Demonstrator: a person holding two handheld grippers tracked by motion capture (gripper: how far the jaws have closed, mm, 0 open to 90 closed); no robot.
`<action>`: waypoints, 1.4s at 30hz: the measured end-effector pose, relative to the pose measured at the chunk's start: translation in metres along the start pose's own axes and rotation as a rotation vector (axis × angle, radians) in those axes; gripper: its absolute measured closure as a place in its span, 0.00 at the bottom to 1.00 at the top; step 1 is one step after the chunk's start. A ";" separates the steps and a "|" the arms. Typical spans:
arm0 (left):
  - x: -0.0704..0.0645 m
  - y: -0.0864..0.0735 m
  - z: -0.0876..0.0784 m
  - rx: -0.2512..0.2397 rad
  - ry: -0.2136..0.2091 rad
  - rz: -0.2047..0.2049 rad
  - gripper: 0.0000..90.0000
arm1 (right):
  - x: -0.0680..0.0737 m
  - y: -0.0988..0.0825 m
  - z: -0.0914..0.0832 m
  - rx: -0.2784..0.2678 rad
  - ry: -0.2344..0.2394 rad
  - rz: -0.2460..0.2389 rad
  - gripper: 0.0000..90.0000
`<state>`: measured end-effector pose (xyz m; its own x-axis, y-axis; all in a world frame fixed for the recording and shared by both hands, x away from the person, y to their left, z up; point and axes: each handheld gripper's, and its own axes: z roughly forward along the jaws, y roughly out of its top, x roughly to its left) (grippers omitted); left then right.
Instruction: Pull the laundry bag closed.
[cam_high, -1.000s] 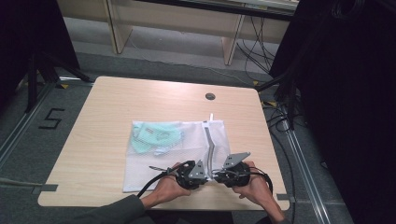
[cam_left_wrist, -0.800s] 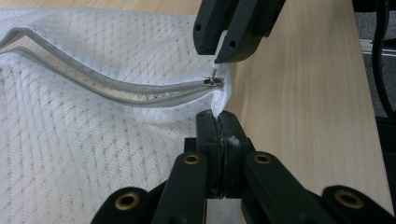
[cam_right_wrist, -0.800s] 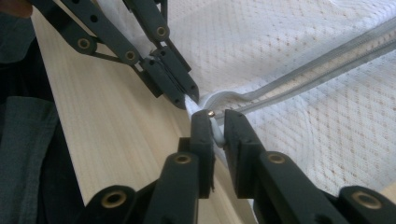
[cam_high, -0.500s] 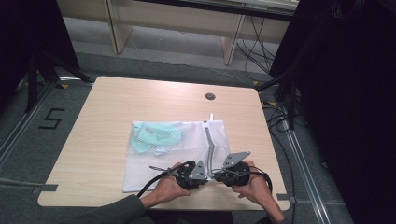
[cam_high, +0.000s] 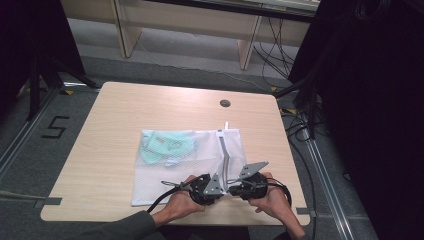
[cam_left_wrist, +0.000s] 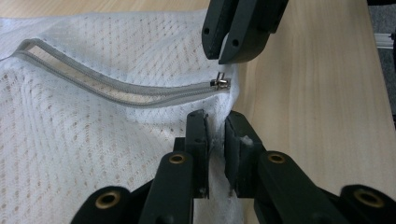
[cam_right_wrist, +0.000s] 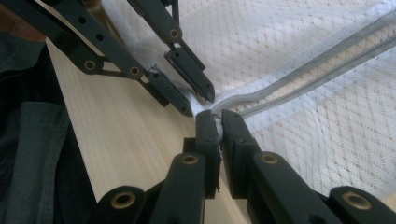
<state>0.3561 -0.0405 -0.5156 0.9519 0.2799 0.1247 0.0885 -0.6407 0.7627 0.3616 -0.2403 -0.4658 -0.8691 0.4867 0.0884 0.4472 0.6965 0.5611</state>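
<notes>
We take this for a lab or recording room: a bare wooden table (cam_high: 150, 115) with a cable port (cam_high: 225, 103), a taped 5 (cam_high: 55, 127) on the grey floor at left, loose cables (cam_high: 272, 37) at upper right.

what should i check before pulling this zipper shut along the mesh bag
1. Right gripper shut on the zipper pull: ok.
2. Left gripper holding the bag corner firmly: not ok; its jaws have just been opening, and the mesh sits loose between them.
3. Zipper track free of snagged mesh: ok, it gapes open cleanly.
4. Green clothes clear of the zipper: ok, they lie inside the bag, off to the side.
5. Bag lying flat on the table: ok.
</notes>
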 end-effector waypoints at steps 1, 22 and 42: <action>-0.001 0.000 0.001 -0.005 0.000 0.004 0.88 | 0.000 0.000 0.000 0.002 0.000 -0.003 0.96; -0.005 0.000 0.002 -0.012 0.017 0.058 0.97 | -0.004 0.006 0.006 0.014 -0.016 -0.017 0.96; -0.008 0.002 0.002 -0.034 0.006 0.083 0.96 | -0.004 0.006 0.005 0.022 -0.004 0.010 0.96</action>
<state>0.3493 -0.0452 -0.5166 0.9538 0.2307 0.1923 -0.0012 -0.6374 0.7705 0.3687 -0.2350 -0.4665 -0.8636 0.4961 0.0904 0.4606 0.7031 0.5417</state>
